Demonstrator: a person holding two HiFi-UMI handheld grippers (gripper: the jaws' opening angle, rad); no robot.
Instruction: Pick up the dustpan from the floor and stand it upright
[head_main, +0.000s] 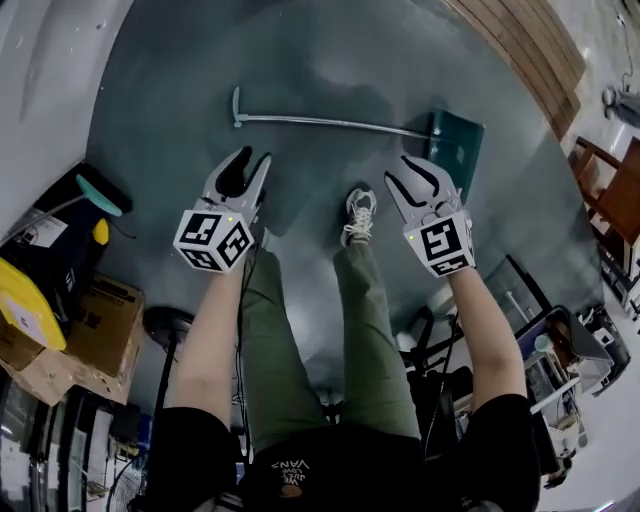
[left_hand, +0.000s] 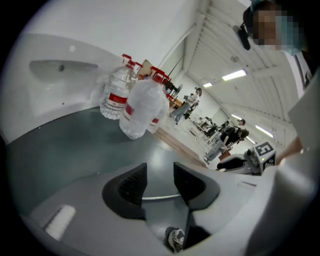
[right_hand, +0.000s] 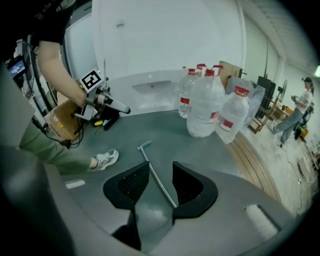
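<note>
The person's green trouser legs (head_main: 290, 350) and bare arms are closest to the camera, with one white shoe (head_main: 358, 215) on the grey floor (head_main: 160, 150). The left hand-held gripper (head_main: 256, 156) has its jaws partly apart and holds nothing. The right hand-held gripper (head_main: 397, 168) has its jaws wide apart and holds nothing too. The dustpan (head_main: 458, 148) lies flat on the floor just past the right one, and its long metal handle (head_main: 330, 123) runs across in front of both. So I think nothing is done yet: the dustpan has to be grabbed, lifted and stood up. Only the head view shows the dark green pan. Both gripper views show just the handle lying on the floor beyond their jaws. They also show big water bottles (right_hand: 207, 105) standing on the floor, which the head view does not show.
</note>
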